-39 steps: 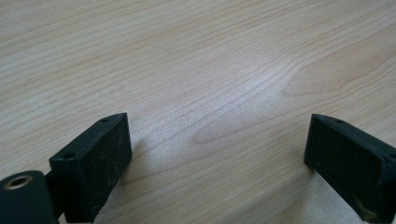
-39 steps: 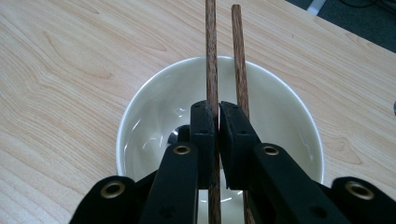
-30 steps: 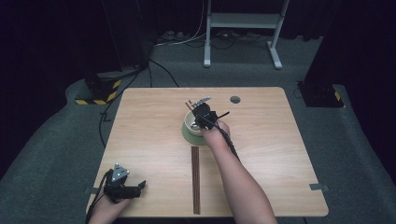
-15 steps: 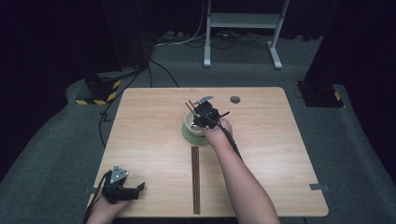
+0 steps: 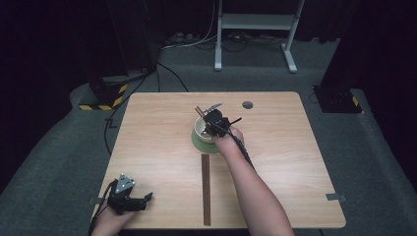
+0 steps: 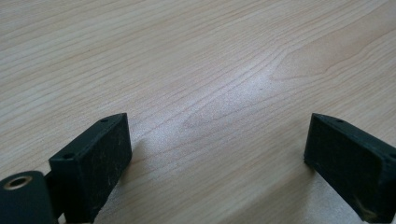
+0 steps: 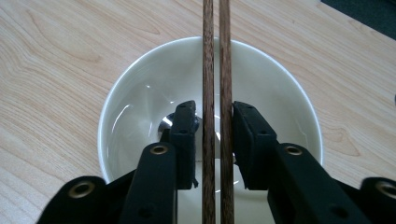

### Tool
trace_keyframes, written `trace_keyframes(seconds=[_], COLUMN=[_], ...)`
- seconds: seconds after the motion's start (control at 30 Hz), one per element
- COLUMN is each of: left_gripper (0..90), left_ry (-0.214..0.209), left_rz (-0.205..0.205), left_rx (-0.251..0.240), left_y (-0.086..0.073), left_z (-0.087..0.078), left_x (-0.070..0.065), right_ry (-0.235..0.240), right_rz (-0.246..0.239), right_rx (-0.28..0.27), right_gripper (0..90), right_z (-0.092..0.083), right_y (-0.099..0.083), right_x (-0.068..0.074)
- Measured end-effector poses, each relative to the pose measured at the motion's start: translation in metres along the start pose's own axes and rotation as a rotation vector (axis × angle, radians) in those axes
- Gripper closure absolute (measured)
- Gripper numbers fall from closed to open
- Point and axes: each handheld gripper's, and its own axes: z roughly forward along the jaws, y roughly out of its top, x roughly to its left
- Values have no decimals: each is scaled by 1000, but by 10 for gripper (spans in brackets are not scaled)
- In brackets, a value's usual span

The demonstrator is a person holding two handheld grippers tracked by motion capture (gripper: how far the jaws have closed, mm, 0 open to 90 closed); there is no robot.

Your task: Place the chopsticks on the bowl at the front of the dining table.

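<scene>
One pair of chopsticks (image 7: 208, 56) is lying straight across the white bowl (image 7: 135, 93), with the far ends passing over the rim. The right gripper (image 7: 214, 109) is hovering over the middle of the bowl with both sticks between its jaws. These jaws have just been closing. The pads are standing close on each side, but a thin gap is showing beside the left stick and the two sticks are not pressed together, so I judge that they are not pinching now.

In the high view the bowl is sitting on a green saucer (image 5: 198, 144) near the middle of the table (image 5: 295, 147), and a silver utensil (image 5: 214, 105), maybe a spoon, is lying at its far rim.

I judge the work is about half done: a second pair (image 5: 206, 189) is waiting flat on the table, nearer to the person, with nothing touching it.

The left gripper (image 5: 129, 199) is resting at the near left corner, its jaws spread wide over bare wood and holding nothing.
</scene>
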Motion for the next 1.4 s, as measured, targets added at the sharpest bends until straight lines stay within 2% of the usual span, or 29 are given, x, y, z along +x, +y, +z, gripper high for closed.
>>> trace_keyframes(seconds=[0.17, 0.27, 0.4, 0.53, 0.57, 0.6, 0.8, 0.9, 1.03, 1.07, 1.13, 1.17, 1.23, 1.33, 1.4], left_gripper=[74, 75, 75, 76, 76, 76, 78, 91, 105, 105, 108, 112, 113, 114, 117], left_ry=[0, 0, 0, 1, 1, 1, 0, -2, -1, 1, 3, 2, 4, 11, 13], left_rz=[0, 0, 0, 2, 4, 4, 4, 3, 8, 8, 13, 12, 12, -4, -3], left_rx=[1, 1, 0, 0, 3, 3, 0, -4, -8, -9, -9, -8, -5, -11, -10], left_y=[0, 0, 0, 0, 0, 0, 0, 0, 0, 0, 0, 0, 0, 2, 2], left_z=[0, 0, 0, 0, 0, 0, 0, -1, -1, -1, -1, -1, -1, 1, 1], left_x=[0, 0, 0, 0, 0, 0, 0, 0, 0, 0, 0, 0, 0, -4, -6], right_ry=[-7, 3, -8, -4, -5, -5, -6, 10, 41, 41, 53, 64, 63, 67, 82], right_rz=[-4, 10, -1, 11, -6, -6, -19, -32, -55, -55, -58, -53, -59, -64, -48], right_rx=[12, 15, 12, 5, -2, -2, -37, -46, -81, -81, -95, -120, -129, -157, -168], right_gripper=[775, 776, 776, 700, 650, 650, 561, 517, 492, 492, 491, 492, 496, 503, 502], right_z=[2, 2, 3, 2, -1, -1, -18, -29, -53, -53, -62, -71, -74, -80, -81], right_y=[0, 0, 1, 1, 2, 2, 1, -3, -15, -15, -21, -29, -32, -46, -54], right_x=[1, 2, 2, 3, 3, 3, 4, 5, 6, 6, 4, 0, -2, -9, -14])
